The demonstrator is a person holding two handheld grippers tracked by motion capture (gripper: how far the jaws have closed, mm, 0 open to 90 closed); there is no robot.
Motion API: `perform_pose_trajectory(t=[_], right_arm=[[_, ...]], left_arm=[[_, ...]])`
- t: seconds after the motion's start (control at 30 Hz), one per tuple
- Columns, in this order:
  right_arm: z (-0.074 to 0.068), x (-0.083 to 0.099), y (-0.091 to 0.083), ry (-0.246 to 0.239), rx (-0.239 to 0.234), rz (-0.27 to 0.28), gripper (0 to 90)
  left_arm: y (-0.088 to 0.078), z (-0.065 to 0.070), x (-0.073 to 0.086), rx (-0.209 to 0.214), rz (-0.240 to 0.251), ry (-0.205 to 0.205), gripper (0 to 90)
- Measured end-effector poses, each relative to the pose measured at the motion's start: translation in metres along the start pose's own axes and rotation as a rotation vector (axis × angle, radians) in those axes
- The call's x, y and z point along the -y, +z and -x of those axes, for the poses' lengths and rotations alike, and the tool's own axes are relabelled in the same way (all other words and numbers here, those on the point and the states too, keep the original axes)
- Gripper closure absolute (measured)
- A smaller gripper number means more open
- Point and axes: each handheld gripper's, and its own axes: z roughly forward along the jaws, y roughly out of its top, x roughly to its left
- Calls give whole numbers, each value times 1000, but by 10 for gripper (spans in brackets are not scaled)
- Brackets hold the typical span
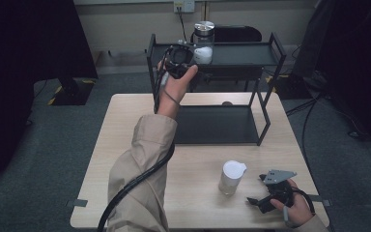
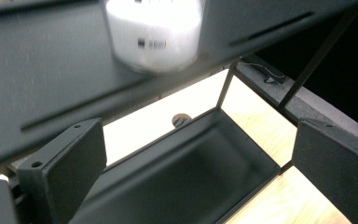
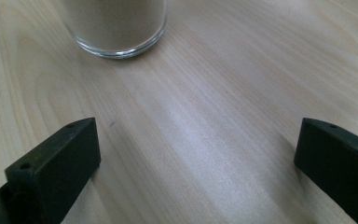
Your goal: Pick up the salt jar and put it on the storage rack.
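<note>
A black two-shelf metal rack (image 1: 270, 53) stands at the back of the wooden table (image 1: 125, 145). On its top shelf sit a white container (image 1: 203, 54) and, behind it, a jar with a metal lid (image 1: 204, 30). My left gripper (image 1: 181, 55) is held up at the front left of that shelf, open and empty. In the left gripper view the white container (image 2: 154, 37) stands on the shelf ahead of and above the left gripper (image 2: 200, 135), apart from it. A white-lidded glass beaker (image 1: 232, 177) stands on the table. My right gripper (image 1: 256, 188) rests open just right of it. The beaker's base (image 3: 116, 28) lies ahead of the right gripper (image 3: 196, 140).
The rack's lower tray (image 1: 217, 125) (image 2: 191, 163) holds nothing. A small round hole (image 1: 228, 103) marks the table behind it. The left gripper's thick black cable (image 1: 135, 186) runs along the sleeve. A dark chair (image 1: 236, 34) stands behind the rack, and dark curtains flank the table.
</note>
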Motion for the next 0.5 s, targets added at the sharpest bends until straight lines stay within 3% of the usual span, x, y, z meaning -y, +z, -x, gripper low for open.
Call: perform_pose_trajectory(t=[0.5], right_arm=[[0, 0, 0, 0, 0, 0, 0]], left_arm=[[14, -5, 43, 36, -1, -2, 25]])
